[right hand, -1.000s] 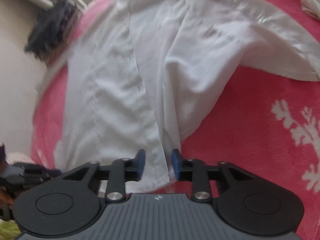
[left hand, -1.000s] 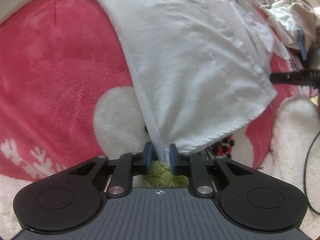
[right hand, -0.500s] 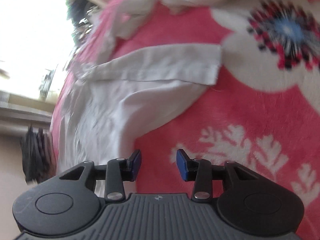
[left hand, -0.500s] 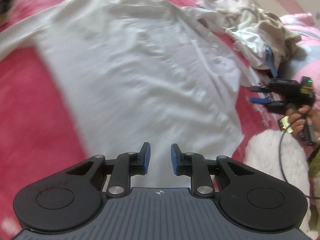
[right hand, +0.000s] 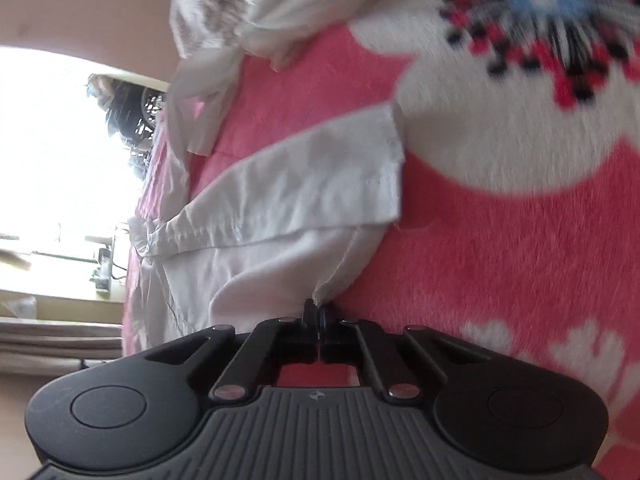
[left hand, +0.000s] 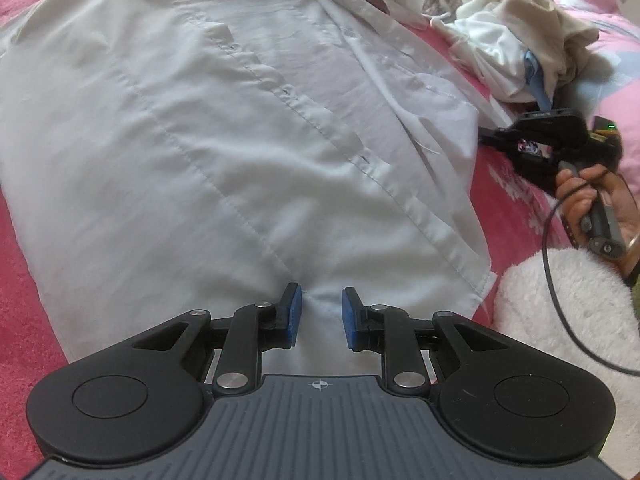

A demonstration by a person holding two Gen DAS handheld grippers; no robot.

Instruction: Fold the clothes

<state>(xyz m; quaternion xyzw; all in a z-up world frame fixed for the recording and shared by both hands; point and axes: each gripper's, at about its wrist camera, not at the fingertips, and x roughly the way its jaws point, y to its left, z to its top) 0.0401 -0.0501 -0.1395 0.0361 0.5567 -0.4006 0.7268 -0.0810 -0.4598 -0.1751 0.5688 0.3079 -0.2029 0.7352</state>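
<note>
Left wrist view: the shirt (left hand: 224,136) lies spread flat on the pink blanket (left hand: 24,312), button placket running from far left toward the near hem. The left claw (left hand: 319,312) hangs over that near hem with its blue pads spread and cloth beneath the gap, not pinched. At the right edge the right claw (left hand: 536,136) sits low by the shirt's right side, held in a hand (left hand: 588,196); a pile of clothes (left hand: 516,44) waits at the far right, and a white fleece patch (left hand: 568,300) lies near right.

Right wrist view: the camera is rolled on its side. The right claw (right hand: 319,312) is pressed together, and a puckered edge of the shirt (right hand: 280,208) meets its tips, so it looks to be pinching the fabric, most likely at the side near the short sleeve (right hand: 320,184). How much cloth is caught cannot be told.

To do this fold well, the left claw should drop and nip the hem firmly before anything is lifted, so both grips carry the side over together. Lift only enough to clear the blanket (right hand: 500,260), keep the edge taut between the two grips, and lay it parallel to the placket. A thin pinch on the right may slip; check it holds before pulling.
</note>
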